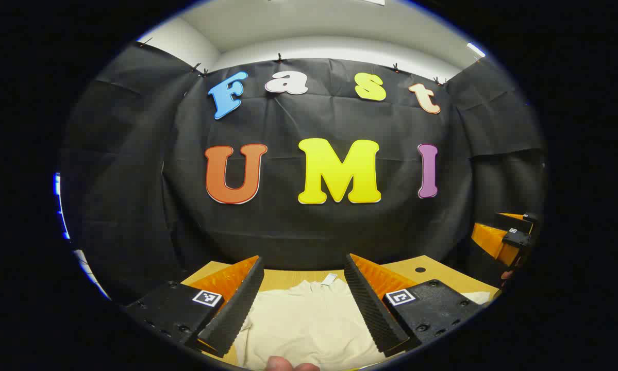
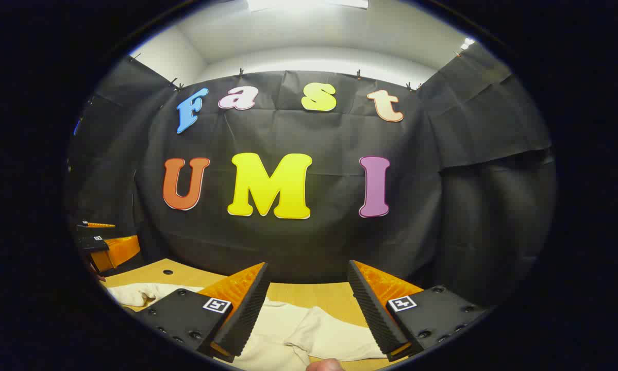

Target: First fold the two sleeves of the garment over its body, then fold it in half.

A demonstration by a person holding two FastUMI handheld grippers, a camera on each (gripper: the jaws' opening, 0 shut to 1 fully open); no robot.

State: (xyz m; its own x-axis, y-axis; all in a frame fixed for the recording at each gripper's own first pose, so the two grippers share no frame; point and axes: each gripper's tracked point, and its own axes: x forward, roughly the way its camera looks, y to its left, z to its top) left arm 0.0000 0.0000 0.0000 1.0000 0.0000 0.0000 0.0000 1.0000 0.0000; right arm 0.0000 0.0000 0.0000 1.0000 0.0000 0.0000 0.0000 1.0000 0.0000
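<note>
We see the wooden table [image 1: 432, 275] below both claws, with the cream garment [image 1: 309, 324] spread flat on it. The left gripper [image 1: 304, 304] is spread wide, holding nothing, with the garment's body and collar tag [image 1: 329, 279] under the gap. The right gripper [image 2: 305, 309] is likewise wide apart and empty, above a sleeve [image 2: 334, 337]; the left gripper sits far off to its left.

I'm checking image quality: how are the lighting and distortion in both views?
Left gripper view: even light, garment sharp, strong fisheye bend along the table edge. Right gripper view: bright ceiling glare at the top, garment clear, straight lines likewise bowed.
</note>
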